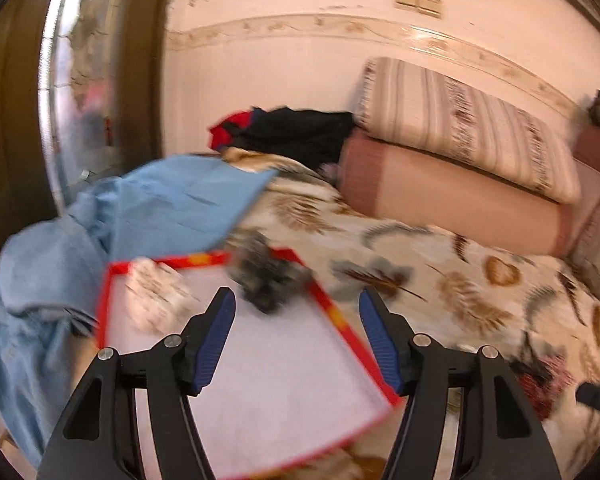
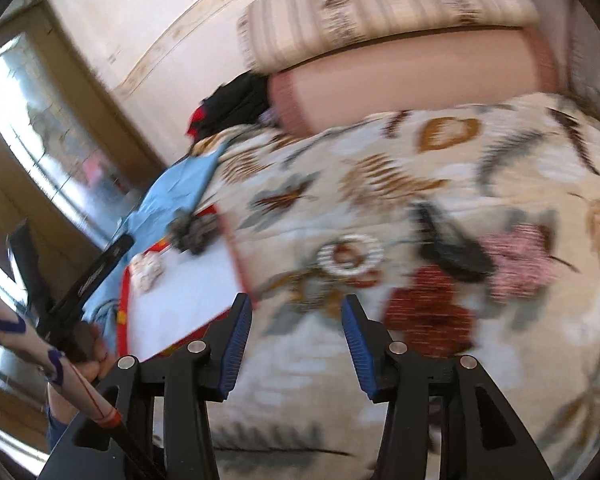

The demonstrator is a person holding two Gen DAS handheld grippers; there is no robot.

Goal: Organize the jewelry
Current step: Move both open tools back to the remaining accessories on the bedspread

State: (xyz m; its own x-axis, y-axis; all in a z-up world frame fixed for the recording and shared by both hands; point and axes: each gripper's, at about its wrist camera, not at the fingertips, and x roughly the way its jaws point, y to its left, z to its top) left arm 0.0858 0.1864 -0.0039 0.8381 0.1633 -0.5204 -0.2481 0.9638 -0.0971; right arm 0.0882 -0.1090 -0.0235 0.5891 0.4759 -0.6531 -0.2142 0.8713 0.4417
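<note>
On bed [image 2: 439,168], leaf-print cover: red-rimmed tray [image 1: 327,304], white inside, holding a white bead piece [image 1: 156,296] and a dark piece [image 1: 268,276]. Right of tray, loose on cover: white ring [image 2: 349,256], red [image 2: 431,312], black [image 2: 451,244], pink [image 2: 519,260] items. Left claw [image 1: 296,300] and right claw [image 2: 296,306] part open, empty. No legible writing; blurred.
</note>
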